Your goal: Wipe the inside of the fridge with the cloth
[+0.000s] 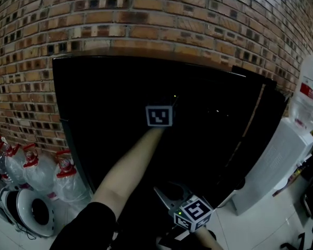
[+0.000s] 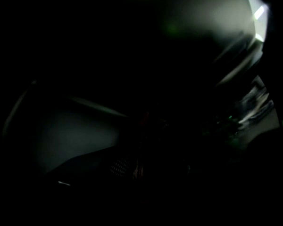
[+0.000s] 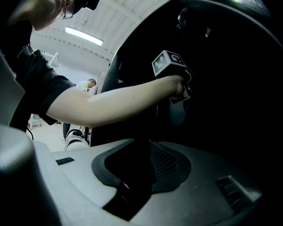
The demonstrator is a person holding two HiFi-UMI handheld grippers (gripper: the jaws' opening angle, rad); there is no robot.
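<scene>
The black fridge (image 1: 109, 103) stands open against the brick wall, and its inside is too dark to see into. My left arm reaches into it; the left gripper's marker cube (image 1: 159, 115) shows in the head view and again (image 3: 169, 63) in the right gripper view. In the left gripper view only dim fridge walls (image 2: 80, 135) show, and the jaws look pressed together. No cloth can be made out. My right gripper (image 1: 169, 198) hangs low before the fridge, pointing up and left. A dark strip lies between its grey jaws.
The fridge door (image 1: 253, 134) stands open at the right, next to a white water dispenser (image 1: 271, 165) with a bottle (image 1: 310, 95) on top. Several water bottles (image 1: 39, 173) and a fan (image 1: 28, 212) sit on the floor at the left. Another person (image 3: 88, 84) stands far off.
</scene>
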